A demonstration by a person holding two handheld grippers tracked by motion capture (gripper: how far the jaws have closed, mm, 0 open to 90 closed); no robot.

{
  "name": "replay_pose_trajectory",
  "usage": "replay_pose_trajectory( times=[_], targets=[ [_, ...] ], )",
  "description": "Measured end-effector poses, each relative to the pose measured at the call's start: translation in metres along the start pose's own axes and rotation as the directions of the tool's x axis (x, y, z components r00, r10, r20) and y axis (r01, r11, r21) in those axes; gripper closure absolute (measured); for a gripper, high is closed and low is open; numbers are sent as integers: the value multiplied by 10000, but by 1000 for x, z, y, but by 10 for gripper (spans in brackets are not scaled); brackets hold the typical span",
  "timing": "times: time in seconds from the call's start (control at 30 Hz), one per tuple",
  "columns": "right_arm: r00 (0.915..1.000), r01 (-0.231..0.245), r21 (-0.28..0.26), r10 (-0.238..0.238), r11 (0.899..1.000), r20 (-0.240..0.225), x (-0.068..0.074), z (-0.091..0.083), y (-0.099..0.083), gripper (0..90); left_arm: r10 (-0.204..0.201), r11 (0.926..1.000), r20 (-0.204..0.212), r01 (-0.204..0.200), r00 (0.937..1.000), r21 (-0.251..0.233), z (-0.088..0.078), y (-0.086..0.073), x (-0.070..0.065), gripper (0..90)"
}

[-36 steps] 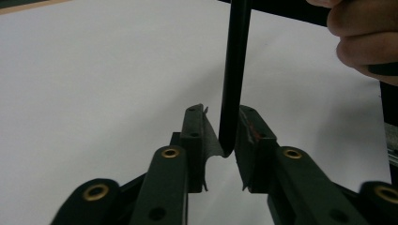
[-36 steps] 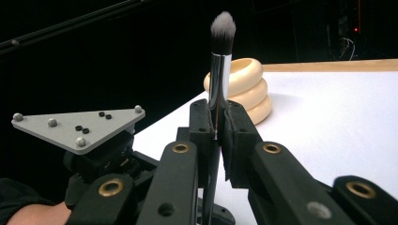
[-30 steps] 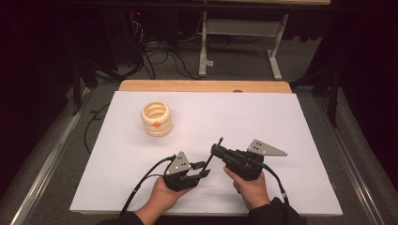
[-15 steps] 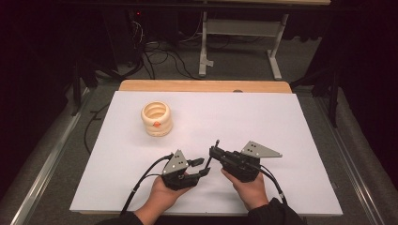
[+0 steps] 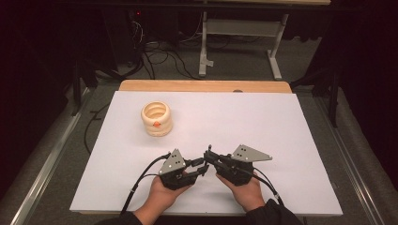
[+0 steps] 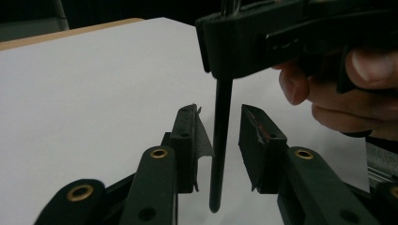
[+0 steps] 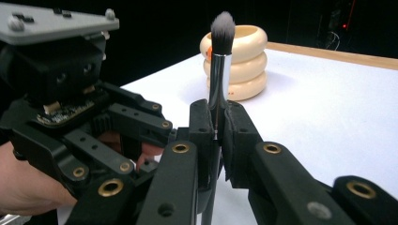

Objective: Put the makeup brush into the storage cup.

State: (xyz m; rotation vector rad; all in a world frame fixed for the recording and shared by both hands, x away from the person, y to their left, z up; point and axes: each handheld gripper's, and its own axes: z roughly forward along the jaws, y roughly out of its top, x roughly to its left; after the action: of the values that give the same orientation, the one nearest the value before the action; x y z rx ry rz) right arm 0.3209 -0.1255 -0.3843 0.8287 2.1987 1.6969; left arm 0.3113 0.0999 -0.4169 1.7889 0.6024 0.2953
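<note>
The makeup brush stands upright near the front middle of the surface, clamped at its silver ferrule between the pads of the right tool, bristles up. Its black handle hangs down between the pads of the left tool, which have just been closing in; a gap shows on both sides of the handle, so they stand apart and do not grip it. From above, the left tool and right tool meet nose to nose, each held in a hand, well back from the near edge.

The white surface is bare all around the hands: open room to the right as far as its right edge, open room to the left, and a broad stretch ahead. A strip of bare wood runs along the far edge.

No brand or writing can be read on anything here; the brush ferrule is plain metal.

The one container is a cream-coloured ribbed holder, like three stacked rings, standing to the far left, well apart from the tools. It has a small orange mark on its side. What I can see of its inside looks empty. Beyond the surface, cables lie on the floor beside a white stand.
</note>
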Motion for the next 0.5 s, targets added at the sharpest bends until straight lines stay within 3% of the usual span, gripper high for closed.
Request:
replay_pose_trajectory(
  times=[0.5],
  targets=[
    [9996,254,216,-252,9994,-92,5,5,-3,858,68,9998,-12,-68,10000,-166,-2,1,-1,787]
  ],
)
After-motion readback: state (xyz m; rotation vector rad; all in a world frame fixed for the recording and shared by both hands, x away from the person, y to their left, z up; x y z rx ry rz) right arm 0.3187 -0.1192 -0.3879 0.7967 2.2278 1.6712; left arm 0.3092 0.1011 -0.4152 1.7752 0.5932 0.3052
